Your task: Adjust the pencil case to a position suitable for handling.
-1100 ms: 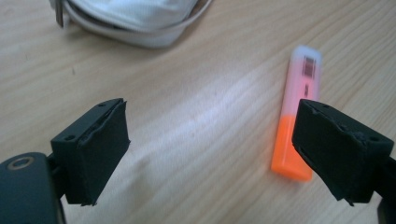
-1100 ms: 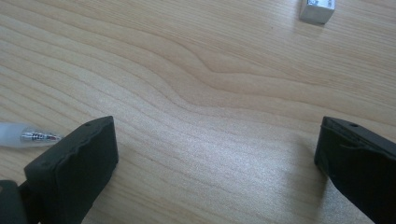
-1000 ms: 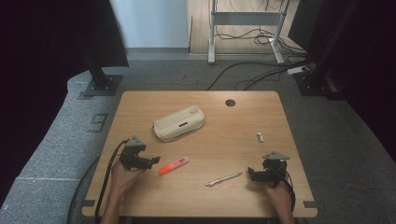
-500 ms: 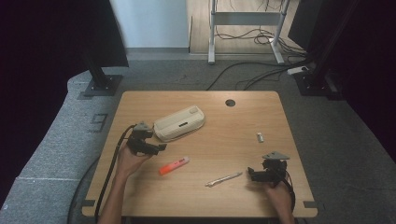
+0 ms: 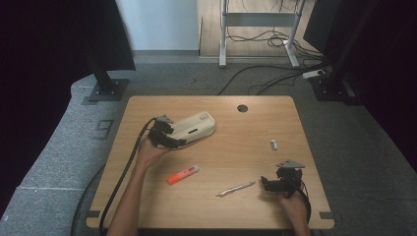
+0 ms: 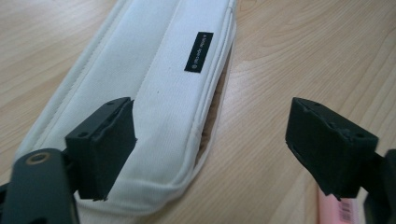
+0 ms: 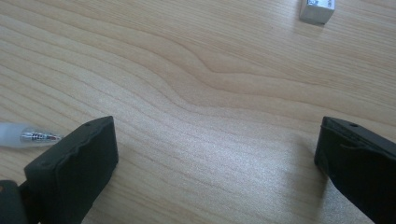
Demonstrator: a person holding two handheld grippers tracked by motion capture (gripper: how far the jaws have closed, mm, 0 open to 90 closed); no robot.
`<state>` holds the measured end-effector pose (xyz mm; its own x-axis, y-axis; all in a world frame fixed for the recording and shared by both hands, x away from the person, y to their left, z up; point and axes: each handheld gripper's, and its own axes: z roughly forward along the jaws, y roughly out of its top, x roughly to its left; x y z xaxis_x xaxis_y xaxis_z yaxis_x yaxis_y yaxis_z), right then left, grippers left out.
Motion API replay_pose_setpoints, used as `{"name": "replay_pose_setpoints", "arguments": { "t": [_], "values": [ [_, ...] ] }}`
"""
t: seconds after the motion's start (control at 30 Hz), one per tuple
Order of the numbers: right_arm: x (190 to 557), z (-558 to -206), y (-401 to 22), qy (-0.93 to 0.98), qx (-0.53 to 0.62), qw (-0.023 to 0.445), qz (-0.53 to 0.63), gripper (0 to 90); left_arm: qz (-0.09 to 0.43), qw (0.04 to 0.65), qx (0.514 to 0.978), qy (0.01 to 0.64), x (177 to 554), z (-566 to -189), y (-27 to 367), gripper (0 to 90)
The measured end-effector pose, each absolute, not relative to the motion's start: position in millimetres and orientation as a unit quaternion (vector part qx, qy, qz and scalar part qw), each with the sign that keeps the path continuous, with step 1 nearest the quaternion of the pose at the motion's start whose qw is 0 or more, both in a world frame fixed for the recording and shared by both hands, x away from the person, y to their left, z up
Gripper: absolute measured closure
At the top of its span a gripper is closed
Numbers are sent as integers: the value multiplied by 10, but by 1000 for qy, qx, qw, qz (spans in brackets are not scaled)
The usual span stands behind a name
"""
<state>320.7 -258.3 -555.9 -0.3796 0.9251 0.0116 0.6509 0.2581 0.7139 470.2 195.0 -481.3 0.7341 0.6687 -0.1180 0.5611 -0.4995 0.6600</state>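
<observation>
Nothing gripped yet, so barely begun, at a guess. Left of centre in the high view, left gripper (image 5: 169, 138) set against the near end of the long cream fabric pencil case (image 5: 194, 128), jaws spread wide; closing and lifting still to do. Below, orange highlighter (image 5: 182, 174) and slim silver pen (image 5: 236, 188) loose on the pale wooden table (image 5: 255, 142). Lower right, right gripper (image 5: 278, 183) idle, jaws apart over bare wood. Left gripper view alone reveals the case's black label (image 6: 199, 45); right gripper view alone brings close the small grey block (image 7: 317, 10).
</observation>
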Motion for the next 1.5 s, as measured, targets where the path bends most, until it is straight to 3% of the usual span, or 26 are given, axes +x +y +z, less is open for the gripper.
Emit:
{"name": "replay_pose_setpoints", "arguments": {
  "t": [0.27, 0.43, 0.57, 0.67, 0.77, 1.07, 1.33, 1.5],
  "values": [
    [3207, -5559, -2582, 764, 516, 211, 325, 0, 70, 351, 861, 361, 4857, -4929, 1945, 243],
    [3207, -5559, -2582, 764, 516, 211, 325, 0, 64, 317, 880, 348, 4895, -5067, 1961, 261],
    [3207, -5559, -2583, 764, 515, 211, 325, 0, 82, 317, 880, 345, 4860, -5127, 1959, 289],
    [3207, -5559, -2582, 764, 516, 211, 325, 0, 99, 314, 879, 344, 4826, -5148, 1961, 343],
    [3207, -5558, -2582, 764, 516, 211, 325, 0, 107, 317, 876, 348, 4774, -5170, 1971, 453],
    [3207, -5558, -2582, 764, 516, 211, 325, 0, 108, 332, 870, 349, 4578, -5200, 1990, 516],
    [3207, -5558, -2582, 764, 516, 211, 325, 0, 138, 333, 863, 353, 4327, -5161, 1997, 656],
    [3207, -5558, -2582, 764, 516, 211, 325, 0, 121, 352, 854, 363, 4243, -5104, 2072, 710]
  ]
}}
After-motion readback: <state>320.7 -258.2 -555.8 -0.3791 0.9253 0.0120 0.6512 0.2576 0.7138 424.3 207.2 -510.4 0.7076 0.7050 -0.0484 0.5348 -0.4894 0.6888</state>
